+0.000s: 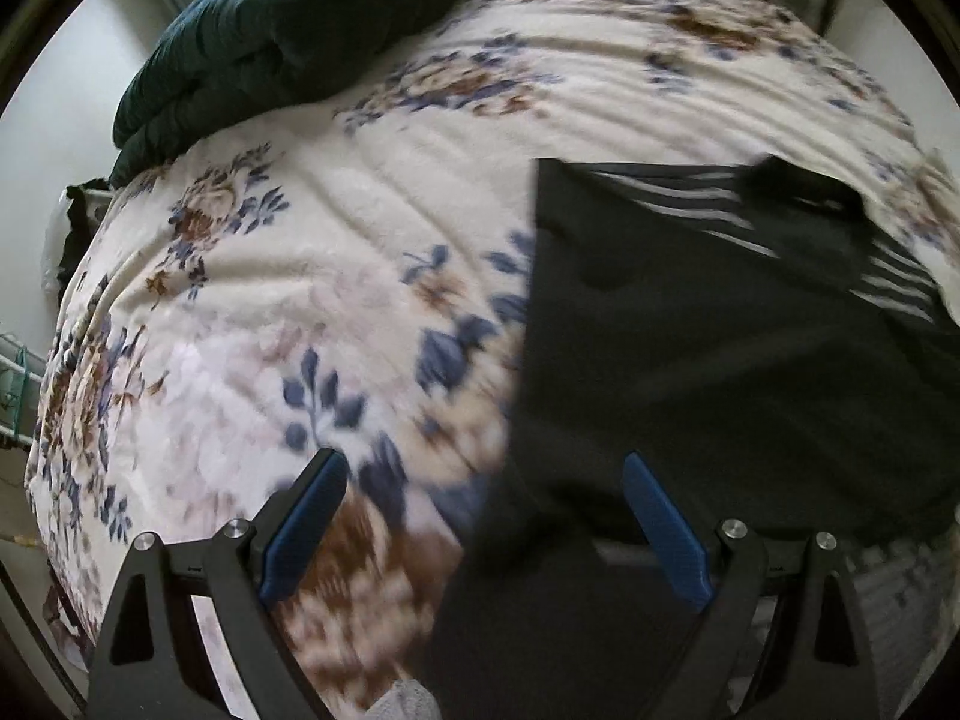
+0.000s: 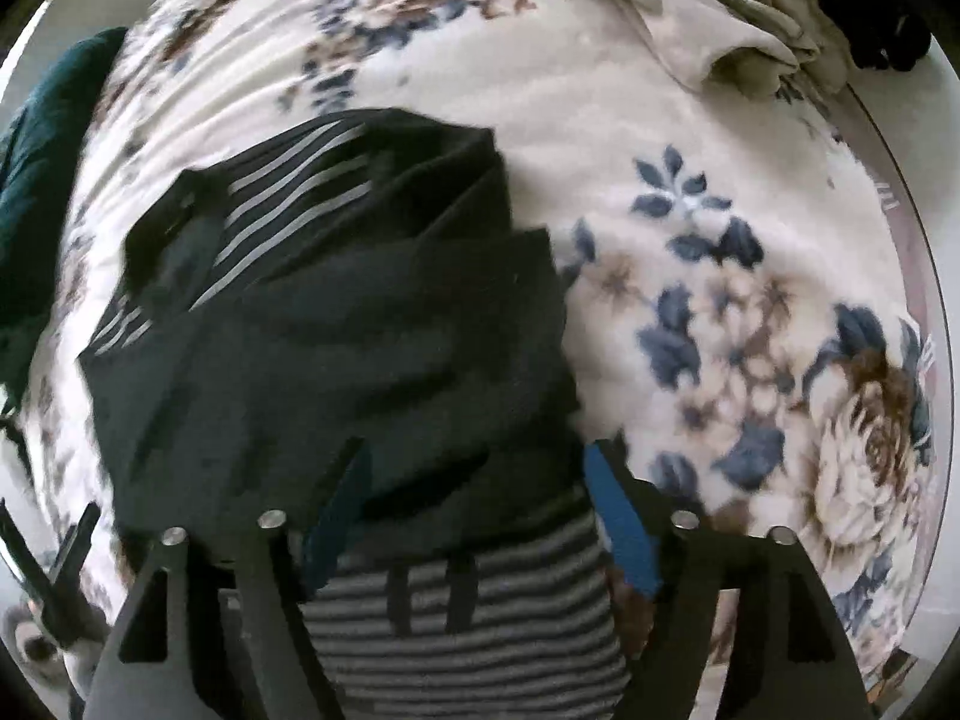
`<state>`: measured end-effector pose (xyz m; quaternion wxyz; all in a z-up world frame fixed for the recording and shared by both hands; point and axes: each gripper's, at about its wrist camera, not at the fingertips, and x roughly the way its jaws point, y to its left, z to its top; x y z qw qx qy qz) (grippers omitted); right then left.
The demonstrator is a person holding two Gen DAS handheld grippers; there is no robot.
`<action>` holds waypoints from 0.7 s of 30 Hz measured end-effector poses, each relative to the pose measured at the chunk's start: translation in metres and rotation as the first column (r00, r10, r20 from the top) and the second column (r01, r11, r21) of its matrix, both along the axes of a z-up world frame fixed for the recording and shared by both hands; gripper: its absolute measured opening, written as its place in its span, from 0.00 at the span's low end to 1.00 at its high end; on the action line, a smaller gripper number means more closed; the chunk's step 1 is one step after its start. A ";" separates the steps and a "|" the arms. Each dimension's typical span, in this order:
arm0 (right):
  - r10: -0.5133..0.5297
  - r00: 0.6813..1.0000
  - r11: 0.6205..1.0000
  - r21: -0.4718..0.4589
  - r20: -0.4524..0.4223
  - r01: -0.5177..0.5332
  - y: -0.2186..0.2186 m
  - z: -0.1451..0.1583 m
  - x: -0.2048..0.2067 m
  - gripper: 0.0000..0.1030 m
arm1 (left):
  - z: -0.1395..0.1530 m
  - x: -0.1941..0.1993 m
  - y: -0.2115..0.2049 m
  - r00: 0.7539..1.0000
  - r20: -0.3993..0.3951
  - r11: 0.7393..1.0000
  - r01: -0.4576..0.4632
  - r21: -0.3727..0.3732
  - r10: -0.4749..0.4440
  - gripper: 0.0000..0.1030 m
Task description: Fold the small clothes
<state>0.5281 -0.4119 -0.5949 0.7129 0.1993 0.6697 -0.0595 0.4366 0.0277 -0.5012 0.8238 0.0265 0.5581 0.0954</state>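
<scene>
left wrist view: dark garment (image 1: 720,360) lies flat at right of frame on the floral blanket (image 1: 300,300), probably spread for folding. left gripper (image 1: 480,516) wide open, holds nothing, straddling the garment's left edge, likely set to pinch it. right wrist view: right gripper (image 2: 474,510) also wide open, empty, over the garment's near hem. green pillow (image 1: 300,30) upper left.

I'm working in a bedroom at home: under me is a bed spread with a plush cream floral blanket (image 1: 372,192), a bunched dark green quilt (image 1: 288,30) at its far end against a pale wall (image 1: 54,108), and, in the right wrist view, crumpled beige clothes (image 2: 708,18) heaped at the far corner
</scene>
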 end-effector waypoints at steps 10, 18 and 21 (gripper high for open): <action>0.033 0.997 0.994 0.105 -0.076 -0.025 -0.070 0.022 -0.129 0.77 | 0.012 -0.156 -0.160 0.964 -0.186 0.975 0.162 -0.152 -0.189 0.92; 0.058 0.986 0.997 0.066 -0.158 -0.048 -0.150 0.027 -0.204 0.77 | -0.053 -0.251 -0.346 0.832 -0.379 0.887 0.257 -0.383 -0.405 0.92; 0.055 0.986 0.997 0.059 -0.156 -0.047 -0.171 0.024 -0.206 0.77 | -0.090 -0.265 -0.384 0.802 -0.427 0.896 0.282 -0.344 -0.417 0.84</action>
